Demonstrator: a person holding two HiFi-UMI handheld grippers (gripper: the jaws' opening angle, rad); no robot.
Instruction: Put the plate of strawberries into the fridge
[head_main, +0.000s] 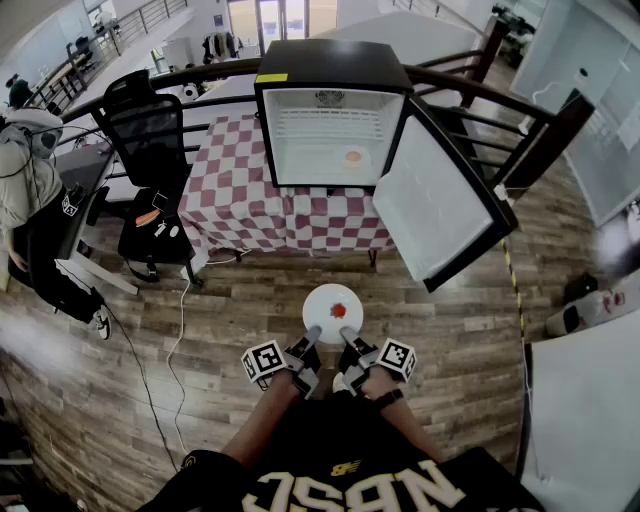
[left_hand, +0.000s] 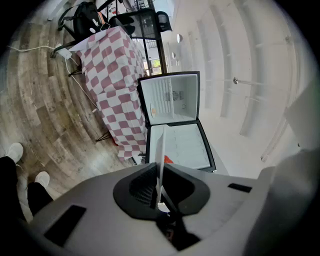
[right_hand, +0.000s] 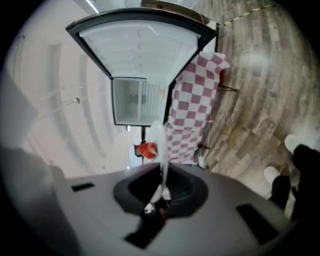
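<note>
Carry step: left tongs (head_main: 313, 331) & right tongs (head_main: 346, 333) clamp plate (head_main: 333, 298) rim; next, bring it level to open fridge (head_main: 330, 66), upper centre.

Weathered wood-plank floor (head_main: 120, 380), table under red-and-white checked cloth (head_main: 240, 200), black mesh office chair (head_main: 150, 140) at its left, dark curved railing (head_main: 455, 80) behind, white cable (head_main: 180, 325) trailing over the boards, striped floor tape (head_main: 510, 275) right, bright glazed doors (head_main: 270, 20) far back, seated person (head_main: 25, 170) at left edge.

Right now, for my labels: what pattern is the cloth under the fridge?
The cloth is red-and-white checked; head view shows it best.
</note>
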